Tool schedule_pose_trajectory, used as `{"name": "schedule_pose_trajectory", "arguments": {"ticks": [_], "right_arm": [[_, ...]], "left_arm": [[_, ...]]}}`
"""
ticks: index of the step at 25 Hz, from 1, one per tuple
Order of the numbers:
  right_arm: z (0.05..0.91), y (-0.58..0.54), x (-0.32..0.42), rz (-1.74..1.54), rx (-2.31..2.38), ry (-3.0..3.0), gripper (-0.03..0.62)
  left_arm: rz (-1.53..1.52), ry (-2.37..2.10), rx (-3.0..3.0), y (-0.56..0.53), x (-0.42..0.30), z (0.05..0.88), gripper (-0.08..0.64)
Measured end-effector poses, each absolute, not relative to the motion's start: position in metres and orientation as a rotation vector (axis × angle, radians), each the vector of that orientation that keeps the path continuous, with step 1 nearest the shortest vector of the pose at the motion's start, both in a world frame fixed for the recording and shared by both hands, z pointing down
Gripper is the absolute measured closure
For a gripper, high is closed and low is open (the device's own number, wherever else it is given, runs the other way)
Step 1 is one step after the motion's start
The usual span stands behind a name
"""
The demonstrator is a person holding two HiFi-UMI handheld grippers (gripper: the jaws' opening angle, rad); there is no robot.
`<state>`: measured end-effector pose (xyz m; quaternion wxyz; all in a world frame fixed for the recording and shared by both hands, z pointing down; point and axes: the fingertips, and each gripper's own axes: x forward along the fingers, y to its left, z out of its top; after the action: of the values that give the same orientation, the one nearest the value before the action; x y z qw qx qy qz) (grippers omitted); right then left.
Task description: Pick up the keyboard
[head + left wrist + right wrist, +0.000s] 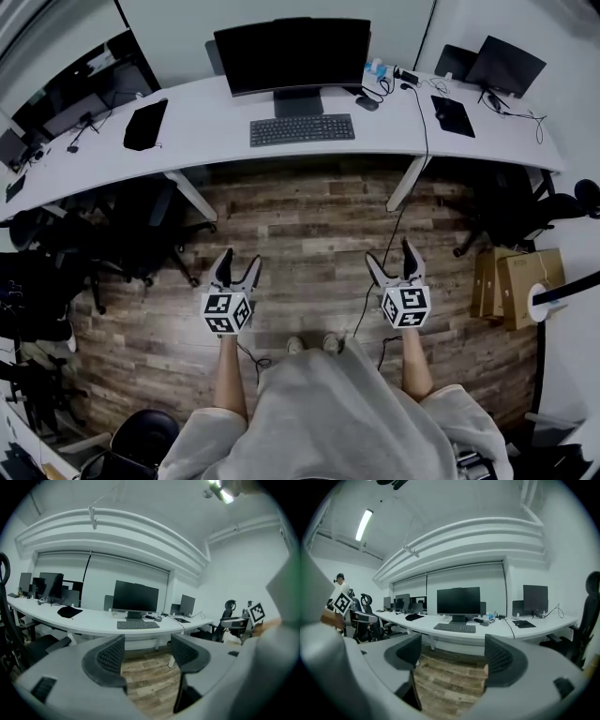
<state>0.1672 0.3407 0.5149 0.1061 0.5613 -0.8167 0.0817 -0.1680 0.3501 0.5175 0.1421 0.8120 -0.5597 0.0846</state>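
The approach is judged to be the step in hand. The fingers of the left gripper (239,264) and the right gripper (392,260) are held wide, with nothing between them. The keyboard (302,129) lies well ahead of both pairs on the surface (206,117), roughly midway between them. A forward reach to its ends is called for next.

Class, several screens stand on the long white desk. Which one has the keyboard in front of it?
The large middle screen: the keyboard lies just before its stand. The smaller screen at the right end of the desk has none.
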Motion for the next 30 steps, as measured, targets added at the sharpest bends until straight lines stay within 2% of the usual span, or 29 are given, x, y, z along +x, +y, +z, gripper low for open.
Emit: {"name": "schedule_pose_trajectory", "arguments": {"ticks": [30], "right_arm": [[0.538,0.307,0.21,0.21,1.53,-2.434,0.214]], "left_arm": [[0.273,-1.782,2.268,0.338,-0.116,0.527,0.276]]}}
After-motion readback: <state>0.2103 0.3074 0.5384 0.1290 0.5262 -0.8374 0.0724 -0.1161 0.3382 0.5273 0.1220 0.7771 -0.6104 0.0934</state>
